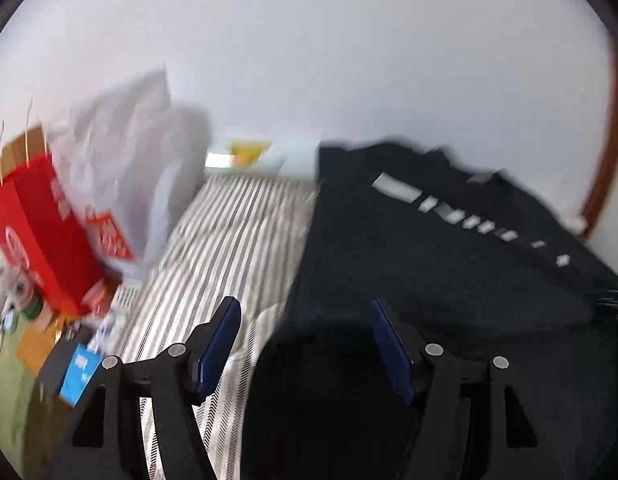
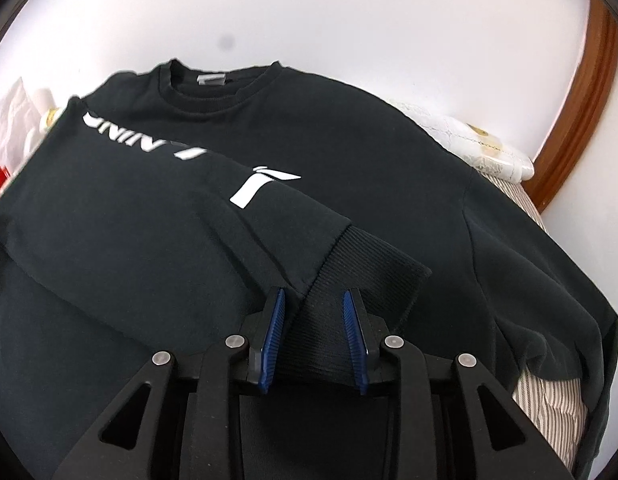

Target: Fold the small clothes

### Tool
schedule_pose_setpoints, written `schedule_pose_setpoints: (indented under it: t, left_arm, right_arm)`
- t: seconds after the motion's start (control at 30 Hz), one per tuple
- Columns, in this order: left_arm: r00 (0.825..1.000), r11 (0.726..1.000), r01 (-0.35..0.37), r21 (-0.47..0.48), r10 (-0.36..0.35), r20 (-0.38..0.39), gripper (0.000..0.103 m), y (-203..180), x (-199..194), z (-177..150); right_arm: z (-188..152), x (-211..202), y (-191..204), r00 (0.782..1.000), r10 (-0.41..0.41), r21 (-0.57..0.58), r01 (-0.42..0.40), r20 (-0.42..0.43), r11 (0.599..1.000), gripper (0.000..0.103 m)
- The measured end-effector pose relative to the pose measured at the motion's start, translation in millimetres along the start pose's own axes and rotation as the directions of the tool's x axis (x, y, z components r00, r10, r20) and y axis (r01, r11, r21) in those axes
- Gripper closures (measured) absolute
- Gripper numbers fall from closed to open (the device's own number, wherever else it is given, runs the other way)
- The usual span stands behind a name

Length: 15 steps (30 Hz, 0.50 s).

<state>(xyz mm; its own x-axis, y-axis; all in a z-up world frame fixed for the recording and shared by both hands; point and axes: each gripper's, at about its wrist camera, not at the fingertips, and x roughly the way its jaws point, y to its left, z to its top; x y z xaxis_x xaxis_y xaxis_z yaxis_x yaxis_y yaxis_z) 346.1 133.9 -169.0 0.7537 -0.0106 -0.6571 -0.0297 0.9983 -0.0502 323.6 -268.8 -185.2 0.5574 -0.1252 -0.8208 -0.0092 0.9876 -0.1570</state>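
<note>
hovering over the edge of a black cotton sweatshirt with white letters (image 1: 449, 264), the left gripper (image 1: 305, 344) has its jaws spread with nothing between them; the sweatshirt lies on a striped bed sheet (image 1: 229, 232). in the right wrist view, the right gripper (image 2: 315, 332) has its jaws parted around the ribbed sleeve cuff (image 2: 369, 276), not pressing it.

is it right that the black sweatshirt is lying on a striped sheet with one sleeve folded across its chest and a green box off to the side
Not quite: the box is red, not green, as the left wrist view shows. The rest holds: the black sweatshirt lies on the striped sheet, and one sleeve is folded across its chest.
</note>
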Motion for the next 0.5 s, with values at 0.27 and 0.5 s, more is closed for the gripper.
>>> schedule_pose_setpoints:
  t: [0.27,0.5]
  left_arm:
    - [0.988,0.998,-0.064,-0.026,0.059,-0.141,0.037,7.5,24.6,-6.2]
    - [0.996,0.999,-0.03,-0.015,0.029,-0.089,0.038,-1.6,-19.7,-18.6]
  right_arm:
    - [-31.7,-79.5,-72.6,0.995,-0.059,0.124,0.049,0.08,0.991,0.056]
    - [-108.7,-125.2,-173.5,0.943,-0.33,0.226,0.316,0.027,0.921,0.037]
